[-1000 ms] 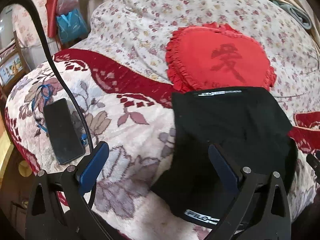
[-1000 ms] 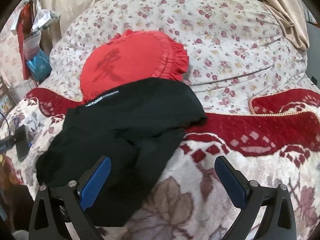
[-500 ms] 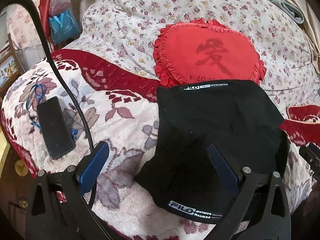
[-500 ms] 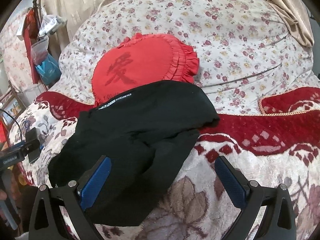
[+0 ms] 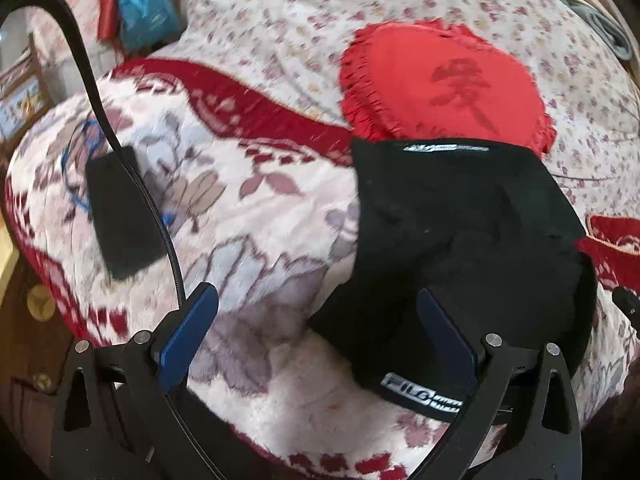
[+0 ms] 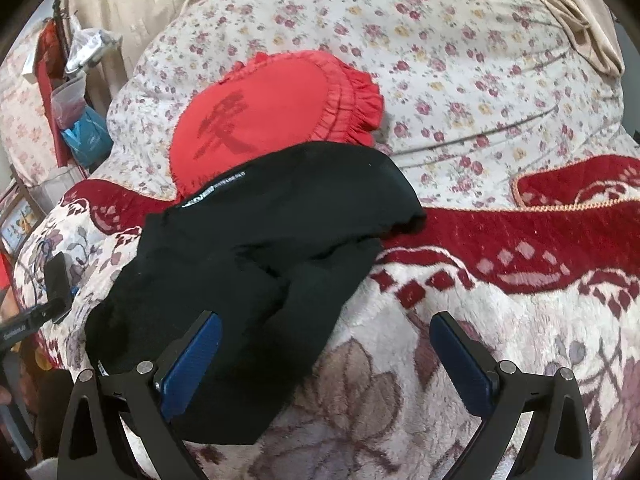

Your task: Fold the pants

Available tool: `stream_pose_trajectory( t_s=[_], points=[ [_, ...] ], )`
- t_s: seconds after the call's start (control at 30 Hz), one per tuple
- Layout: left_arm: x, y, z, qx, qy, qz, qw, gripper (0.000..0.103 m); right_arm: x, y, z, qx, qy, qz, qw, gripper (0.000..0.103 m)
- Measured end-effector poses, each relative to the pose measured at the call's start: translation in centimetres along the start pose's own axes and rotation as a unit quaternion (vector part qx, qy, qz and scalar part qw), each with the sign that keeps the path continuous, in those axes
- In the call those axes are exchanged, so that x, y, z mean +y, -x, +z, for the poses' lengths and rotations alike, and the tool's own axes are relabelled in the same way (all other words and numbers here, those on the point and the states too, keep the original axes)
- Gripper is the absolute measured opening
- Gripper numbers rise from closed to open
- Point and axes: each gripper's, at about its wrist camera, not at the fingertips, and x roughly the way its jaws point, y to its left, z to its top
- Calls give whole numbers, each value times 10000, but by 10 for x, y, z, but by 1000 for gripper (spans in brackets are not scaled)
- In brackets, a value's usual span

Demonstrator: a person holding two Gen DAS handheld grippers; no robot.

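Since half a second ago we are drifting the left gripper (image 5: 316, 320) slightly, so the pants (image 5: 460, 240) are sliding rightward in its blurred view, while the right gripper (image 6: 324, 344) is easing closer. Those black pants are lying bunched and partly doubled over on the blanket (image 5: 256, 240), their far edge lapping onto the red heart-shaped cushion (image 5: 440, 80), and a printed waistband is showing at the near edge. We are holding both grippers wide open with nothing between the jaws; the left one is hovering over the pants' left edge, one finger above the cloth and the other above bare blanket, and the right one is hovering over their right edge. To fold well, we judge that we should be pinching a single clean layer at the waistband corners, lifting both sides evenly, and smoothing the bunched middle before laying one half over the other. Around us, a dark phone (image 5: 120, 216) is lying on the blanket well to the left, with a black cable (image 5: 132, 168) arching across in front of the left camera. That cushion is sitting right where the pants would be spreading out, so we are likely needing to draw the cloth toward us first.
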Motion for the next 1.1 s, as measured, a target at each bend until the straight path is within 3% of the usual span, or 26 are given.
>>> stream_pose_trajectory(
  t_s=[0.2,0.37,0.43,0.5,0.6,0.73,0.93,1.03,1.1],
  points=[
    [1,-11,-21,363,443,-553,9968,100,-4,-10,-4,156,11,-17,9999,103],
    [-16,-33,-24,607,283,-600,9960,98,-9,-16,-5,220,-25,-48,9997,103],
    [-24,-39,-22,612,193,-661,9957,88,-12,-18,-5,240,-65,-59,9997,103],
    [-33,-47,-20,645,47,-602,9961,56,-14,-21,-7,292,-101,-93,9995,103],
    [-44,-48,-15,518,-164,-506,9972,29,-19,-26,-7,374,-173,-164,9990,103],
    [-33,-42,3,368,3,-819,9960,24,-22,-26,-3,336,-244,-167,9990,103],
    [8,-12,32,-148,72,-659,9977,22,-31,-27,16,195,-565,101,9982,102],
    [20,-18,22,25,113,-588,9982,22,-36,-41,27,228,-721,198,9969,100],
    [20,-23,11,142,124,-515,9985,21,-37,-62,33,420,-799,345,9953,92]
  ],
)
